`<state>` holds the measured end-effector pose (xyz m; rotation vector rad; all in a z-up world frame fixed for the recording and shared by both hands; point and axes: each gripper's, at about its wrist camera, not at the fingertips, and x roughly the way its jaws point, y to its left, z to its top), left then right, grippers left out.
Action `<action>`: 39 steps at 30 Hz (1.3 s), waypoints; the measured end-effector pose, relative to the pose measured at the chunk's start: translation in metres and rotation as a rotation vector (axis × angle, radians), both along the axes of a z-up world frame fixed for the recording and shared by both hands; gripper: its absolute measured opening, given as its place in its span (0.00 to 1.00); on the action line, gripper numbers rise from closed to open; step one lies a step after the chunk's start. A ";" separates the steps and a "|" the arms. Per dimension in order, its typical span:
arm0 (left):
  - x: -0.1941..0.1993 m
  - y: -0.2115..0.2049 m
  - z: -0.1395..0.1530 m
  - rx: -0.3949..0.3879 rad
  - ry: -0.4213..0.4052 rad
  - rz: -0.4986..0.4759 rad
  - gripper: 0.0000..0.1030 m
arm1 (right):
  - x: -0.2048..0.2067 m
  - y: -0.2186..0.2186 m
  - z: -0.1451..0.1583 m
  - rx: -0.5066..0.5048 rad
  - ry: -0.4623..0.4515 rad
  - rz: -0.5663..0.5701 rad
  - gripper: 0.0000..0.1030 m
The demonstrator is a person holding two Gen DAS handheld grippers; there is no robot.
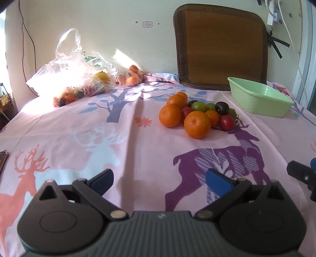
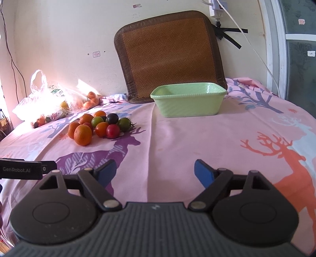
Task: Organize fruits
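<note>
A pile of fruit (image 1: 197,112) lies on the pink deer-print cloth: several oranges, red and green tomatoes and dark plums. It also shows in the right wrist view (image 2: 98,124). An empty light green basket (image 1: 258,98) stands to its right, near the wall, and shows in the right wrist view (image 2: 189,98). My left gripper (image 1: 160,181) is open and empty, low over the cloth, well short of the pile. My right gripper (image 2: 155,174) is open and empty, facing the basket from a distance.
A clear plastic bag (image 1: 79,73) with more fruit lies at the back left in sunlight. A brown woven cushion (image 1: 221,47) leans on the wall behind the basket. Cables and a plug (image 1: 274,15) hang at the right. A phone edge (image 1: 3,160) shows at far left.
</note>
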<state>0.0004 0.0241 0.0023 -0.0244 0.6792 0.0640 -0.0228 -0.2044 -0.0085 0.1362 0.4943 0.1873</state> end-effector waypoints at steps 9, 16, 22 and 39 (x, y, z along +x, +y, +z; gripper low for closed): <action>0.000 -0.002 -0.003 0.039 -0.013 0.018 1.00 | -0.002 0.003 0.001 0.004 -0.007 0.026 0.85; -0.001 -0.001 -0.004 0.041 -0.015 0.016 1.00 | -0.001 0.003 0.001 0.004 -0.005 0.024 0.85; -0.001 -0.001 -0.003 0.044 -0.016 0.015 1.00 | -0.001 0.004 0.001 0.004 -0.005 0.022 0.85; -0.001 -0.003 -0.001 0.054 -0.022 0.012 1.00 | -0.001 0.003 0.001 0.005 -0.004 0.029 0.85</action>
